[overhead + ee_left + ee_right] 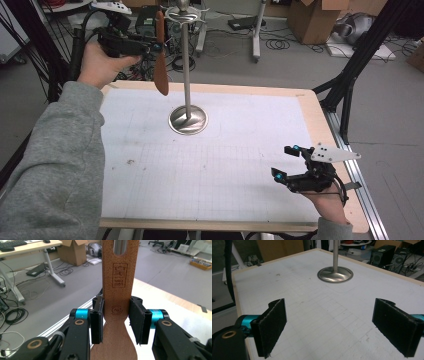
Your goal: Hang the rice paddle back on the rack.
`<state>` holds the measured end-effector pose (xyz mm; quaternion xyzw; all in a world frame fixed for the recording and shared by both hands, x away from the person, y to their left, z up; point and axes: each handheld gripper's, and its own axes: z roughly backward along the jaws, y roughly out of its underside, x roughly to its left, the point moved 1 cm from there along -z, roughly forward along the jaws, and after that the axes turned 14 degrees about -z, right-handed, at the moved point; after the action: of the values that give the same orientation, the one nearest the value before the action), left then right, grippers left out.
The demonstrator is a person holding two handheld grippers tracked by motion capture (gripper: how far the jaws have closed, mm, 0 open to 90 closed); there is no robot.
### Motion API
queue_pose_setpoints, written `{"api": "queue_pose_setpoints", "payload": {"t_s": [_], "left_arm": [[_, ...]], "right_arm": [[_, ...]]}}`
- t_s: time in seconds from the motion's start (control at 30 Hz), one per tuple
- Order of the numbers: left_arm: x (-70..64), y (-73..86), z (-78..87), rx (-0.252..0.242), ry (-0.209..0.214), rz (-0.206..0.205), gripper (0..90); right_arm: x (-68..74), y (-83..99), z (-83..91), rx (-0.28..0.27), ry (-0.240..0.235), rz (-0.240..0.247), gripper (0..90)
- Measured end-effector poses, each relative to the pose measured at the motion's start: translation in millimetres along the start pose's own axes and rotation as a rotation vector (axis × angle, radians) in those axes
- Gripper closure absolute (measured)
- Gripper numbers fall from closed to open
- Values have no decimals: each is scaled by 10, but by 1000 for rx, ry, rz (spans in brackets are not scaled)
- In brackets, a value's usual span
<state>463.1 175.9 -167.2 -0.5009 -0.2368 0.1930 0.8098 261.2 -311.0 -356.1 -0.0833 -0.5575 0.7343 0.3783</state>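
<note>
Left gripper view looks straight along the left hand-held gripper (115,320), whose two black jaws are clamped on the flat handle of a wooden spatula (116,290), one pad pressed against each edge just above where the wood widens toward the blade. The handle carries a burnt-in stamp and has a slot at its upper end, through which a metal rod shows. From the high view, the left hand-held gripper (152,48) is raised over the far left corner of the table (310,107), with the wooden spatula (160,70) hanging upright beside the pole of a metal utensil stand (188,75), close under its hooks. The right hand-held gripper (286,162) sits low over the near right part of the table, jaws wide apart and holding nothing.
</note>
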Motion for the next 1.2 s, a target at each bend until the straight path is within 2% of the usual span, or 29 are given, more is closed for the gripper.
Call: {"api": "queue_pose_setpoints", "payload": {"t_s": [0.23,0.57,0.7,0.77,0.83,1.03,1.2], "left_arm": [[-7,3,-37,8,-4,-3,650],[-25,-6,-81,10,-5,24,650],[-31,-5,-83,12,-26,15,645],[-27,2,-80,-7,-51,18,588],[-16,29,-71,-33,-49,36,544],[-5,182,-62,-51,-51,34,400],[-26,266,14,-84,-64,30,342]], "right_arm": [[4,-1,-6,-1,-3,8,110],[-6,6,-21,6,1,8,110],[0,6,-23,9,-4,5,110],[2,5,-20,10,-5,5,110],[-2,2,-22,6,-5,8,110],[0,1,-30,9,-5,11,110],[13,2,-50,14,-10,10,110]]}}
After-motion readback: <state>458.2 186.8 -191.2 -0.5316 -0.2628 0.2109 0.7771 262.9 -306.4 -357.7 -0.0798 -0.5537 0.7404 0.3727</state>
